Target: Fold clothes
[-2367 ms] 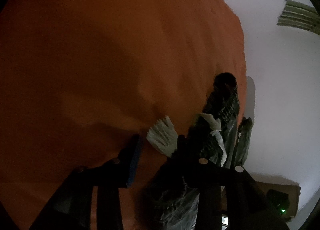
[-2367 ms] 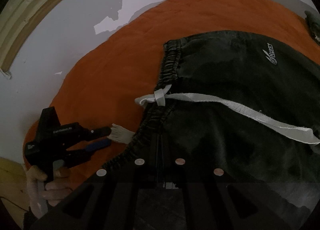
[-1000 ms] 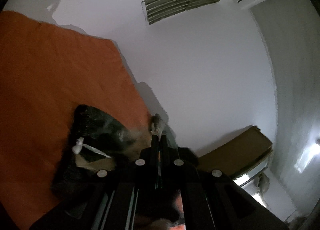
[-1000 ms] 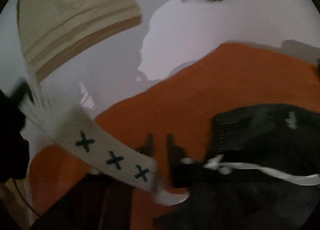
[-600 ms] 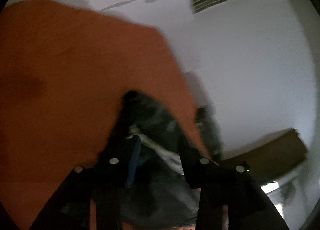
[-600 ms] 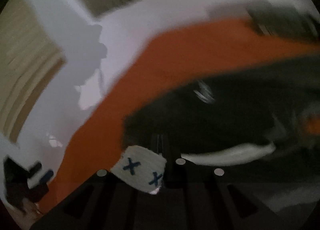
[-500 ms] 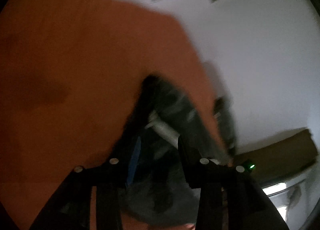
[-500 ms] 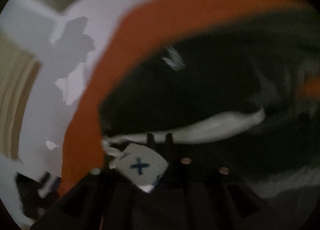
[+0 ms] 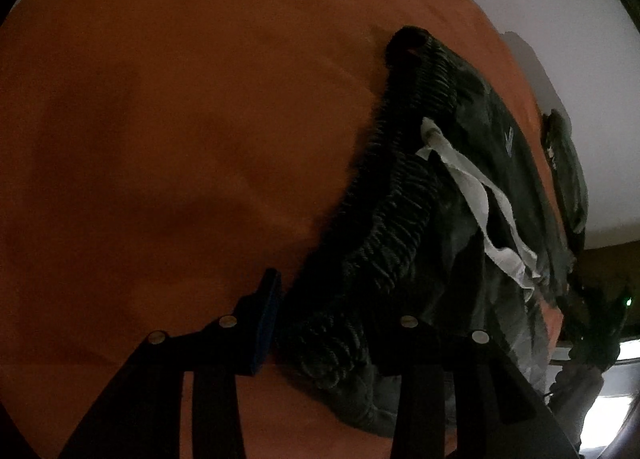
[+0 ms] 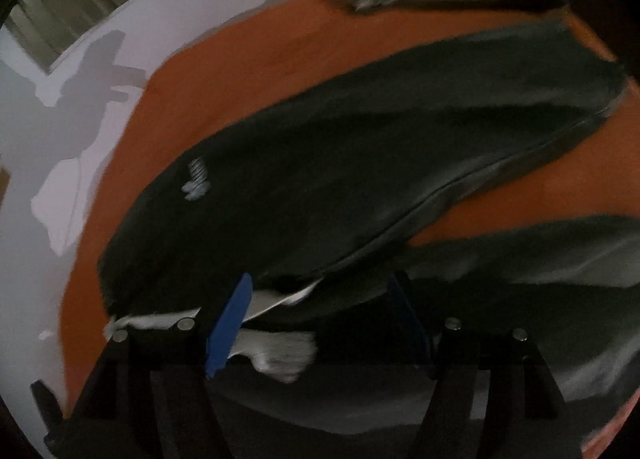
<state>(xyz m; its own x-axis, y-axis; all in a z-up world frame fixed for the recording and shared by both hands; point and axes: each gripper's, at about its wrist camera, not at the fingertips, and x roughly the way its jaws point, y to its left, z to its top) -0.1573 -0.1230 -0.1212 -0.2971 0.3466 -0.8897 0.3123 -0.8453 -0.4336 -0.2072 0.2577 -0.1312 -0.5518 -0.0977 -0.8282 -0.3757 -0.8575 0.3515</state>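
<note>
Lying across the orange bed cover (image 9: 168, 131), the dark trousers (image 10: 360, 163) spread out, white drawstring (image 9: 476, 195) trailing over them. The left gripper (image 9: 336, 323) has its jaws parted around the ribbed waistband (image 9: 384, 243). The right gripper (image 10: 320, 315) has just been opening its jaws, now wide apart over the cloth.
</note>
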